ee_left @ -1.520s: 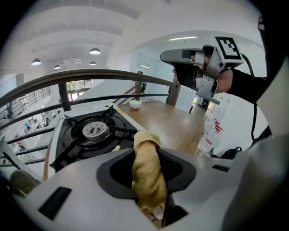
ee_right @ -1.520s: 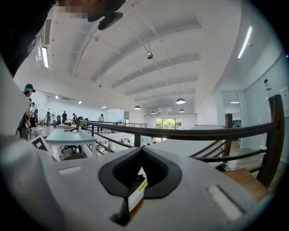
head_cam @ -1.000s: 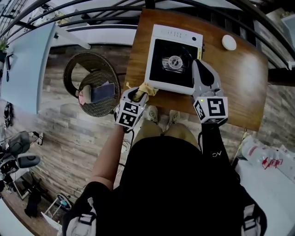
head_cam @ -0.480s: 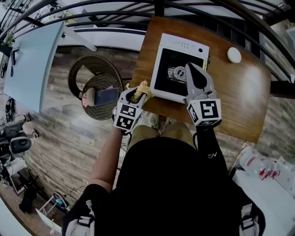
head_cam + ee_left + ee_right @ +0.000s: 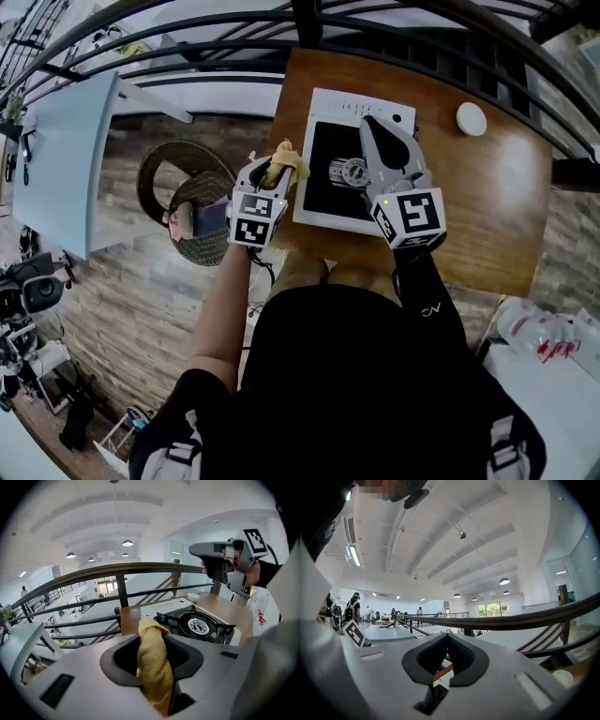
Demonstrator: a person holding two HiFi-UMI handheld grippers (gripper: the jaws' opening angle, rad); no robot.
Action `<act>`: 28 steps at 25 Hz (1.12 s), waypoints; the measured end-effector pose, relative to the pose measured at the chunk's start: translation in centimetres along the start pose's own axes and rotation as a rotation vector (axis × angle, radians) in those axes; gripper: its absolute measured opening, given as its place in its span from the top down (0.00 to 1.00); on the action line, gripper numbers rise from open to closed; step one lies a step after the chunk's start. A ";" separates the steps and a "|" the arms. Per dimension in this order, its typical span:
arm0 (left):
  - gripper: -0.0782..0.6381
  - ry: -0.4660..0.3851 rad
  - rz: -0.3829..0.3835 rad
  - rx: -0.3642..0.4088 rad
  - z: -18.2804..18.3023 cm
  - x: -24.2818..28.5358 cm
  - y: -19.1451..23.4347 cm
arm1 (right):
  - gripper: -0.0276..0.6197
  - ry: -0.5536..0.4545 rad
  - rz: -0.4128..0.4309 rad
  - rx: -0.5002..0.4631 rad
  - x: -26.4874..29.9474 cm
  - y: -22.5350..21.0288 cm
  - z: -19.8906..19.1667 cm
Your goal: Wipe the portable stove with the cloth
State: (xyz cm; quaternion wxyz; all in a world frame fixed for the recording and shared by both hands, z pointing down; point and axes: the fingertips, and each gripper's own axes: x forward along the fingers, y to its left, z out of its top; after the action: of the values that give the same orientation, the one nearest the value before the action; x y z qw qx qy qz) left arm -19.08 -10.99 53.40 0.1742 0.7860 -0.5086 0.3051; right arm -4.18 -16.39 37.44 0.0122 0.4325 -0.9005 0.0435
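The portable stove [image 5: 330, 178] is white with a black top and a round burner [image 5: 353, 171]; it lies on the wooden table [image 5: 487, 206]. My left gripper [image 5: 273, 172] is shut on a rolled yellow cloth [image 5: 286, 160] and hangs by the stove's left edge. In the left gripper view the cloth [image 5: 153, 660] stands up between the jaws of the left gripper [image 5: 151, 638], with the stove [image 5: 197, 623] ahead to the right. My right gripper [image 5: 372, 127] is shut with nothing in it and hovers over the stove's far right part. The right gripper [image 5: 447, 637] points out over the railing.
A small white round object [image 5: 472, 118] lies at the table's far right. A dark metal railing [image 5: 309, 28] runs along the far edge of the table. Left of the table stands a wicker chair [image 5: 178, 192] with things on its seat.
The left gripper has carried the cloth from the stove's near left corner farther along its left edge. The right gripper has shifted from the stove's right edge to over its top.
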 end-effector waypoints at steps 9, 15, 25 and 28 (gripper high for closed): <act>0.71 -0.051 -0.035 0.055 6.6 9.9 7.5 | 0.95 0.057 -0.133 -0.027 4.9 -1.8 0.4; 0.71 -0.058 -0.164 0.095 8.4 15.2 6.8 | 0.96 0.103 -0.182 -0.052 6.8 -1.7 -0.8; 0.71 -0.055 -0.265 0.153 6.1 12.2 3.0 | 0.95 0.127 -0.170 -0.051 6.0 -0.3 -1.3; 0.71 -0.030 -0.273 0.148 3.9 11.3 1.8 | 0.95 0.125 -0.144 -0.050 5.6 0.3 -1.9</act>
State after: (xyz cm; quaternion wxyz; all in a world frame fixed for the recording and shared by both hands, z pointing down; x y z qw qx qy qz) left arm -16.16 -21.88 57.82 0.1480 0.8630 -0.3758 0.3035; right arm -7.94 -20.43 39.62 0.0822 0.4921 -0.8654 0.0467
